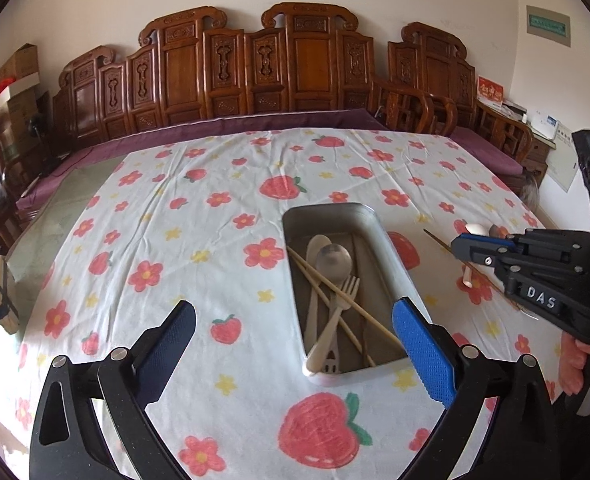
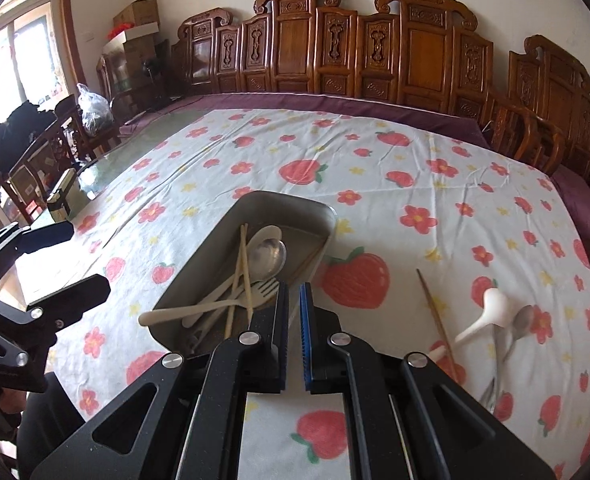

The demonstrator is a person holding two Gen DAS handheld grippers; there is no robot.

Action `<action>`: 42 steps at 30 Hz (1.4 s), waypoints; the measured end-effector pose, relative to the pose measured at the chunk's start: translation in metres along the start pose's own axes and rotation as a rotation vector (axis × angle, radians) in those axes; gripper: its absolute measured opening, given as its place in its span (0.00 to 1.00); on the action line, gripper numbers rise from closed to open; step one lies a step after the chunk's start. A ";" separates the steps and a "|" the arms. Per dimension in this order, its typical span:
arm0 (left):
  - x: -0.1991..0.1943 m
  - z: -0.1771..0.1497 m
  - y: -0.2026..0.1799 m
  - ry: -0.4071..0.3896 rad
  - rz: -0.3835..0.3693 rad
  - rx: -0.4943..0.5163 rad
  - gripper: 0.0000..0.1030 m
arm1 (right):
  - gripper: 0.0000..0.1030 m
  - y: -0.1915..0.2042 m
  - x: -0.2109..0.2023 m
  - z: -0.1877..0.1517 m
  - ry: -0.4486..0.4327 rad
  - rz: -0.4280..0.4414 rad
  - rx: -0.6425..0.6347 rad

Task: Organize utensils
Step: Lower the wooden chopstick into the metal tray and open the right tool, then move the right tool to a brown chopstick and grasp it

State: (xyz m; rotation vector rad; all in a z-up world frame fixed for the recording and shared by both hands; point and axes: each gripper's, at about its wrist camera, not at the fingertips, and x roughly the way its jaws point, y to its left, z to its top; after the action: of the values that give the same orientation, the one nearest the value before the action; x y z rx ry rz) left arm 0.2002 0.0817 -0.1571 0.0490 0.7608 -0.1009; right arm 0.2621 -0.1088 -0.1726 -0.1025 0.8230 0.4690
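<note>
A metal tray (image 1: 379, 232) (image 2: 215, 232) lies on the flowered cloth, holding a metal spoon (image 1: 333, 262), a pale fork (image 1: 345, 292), pale plastic spoons and light chopsticks (image 2: 241, 264). My left gripper (image 1: 295, 308) (image 2: 69, 260) stands wide open over the tray's near end, with nothing gripped. My right gripper (image 2: 294, 290) (image 1: 459, 246) is shut with nothing seen between its fingers, hovering by the tray's right side. To its right on the cloth lie a white soup spoon (image 2: 491, 308), a metal spoon (image 2: 521, 320) and a brown chopstick (image 2: 435, 308).
A small wooden box (image 1: 3, 300) (image 2: 61, 196) sits at the table's left edge on bare glass. Carved wooden benches (image 1: 295, 60) line the far side. A person's hand (image 1: 575, 364) holds the right gripper's handle.
</note>
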 end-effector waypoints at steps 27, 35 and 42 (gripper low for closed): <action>0.034 -0.002 -0.138 0.064 -0.159 0.135 0.92 | 0.23 -0.170 -0.025 -0.102 0.106 -0.125 0.121; 0.044 -0.012 -0.154 0.097 -0.168 0.162 0.92 | 0.23 -0.147 0.021 -0.086 0.157 -0.062 0.021; 0.050 -0.016 -0.159 0.115 -0.165 0.172 0.92 | 0.23 -0.149 0.058 -0.075 0.247 -0.061 0.037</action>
State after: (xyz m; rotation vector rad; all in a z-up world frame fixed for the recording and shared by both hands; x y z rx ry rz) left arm 0.2076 -0.0789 -0.2041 0.1566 0.8695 -0.3230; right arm 0.3103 -0.2414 -0.2794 -0.1536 1.0674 0.3876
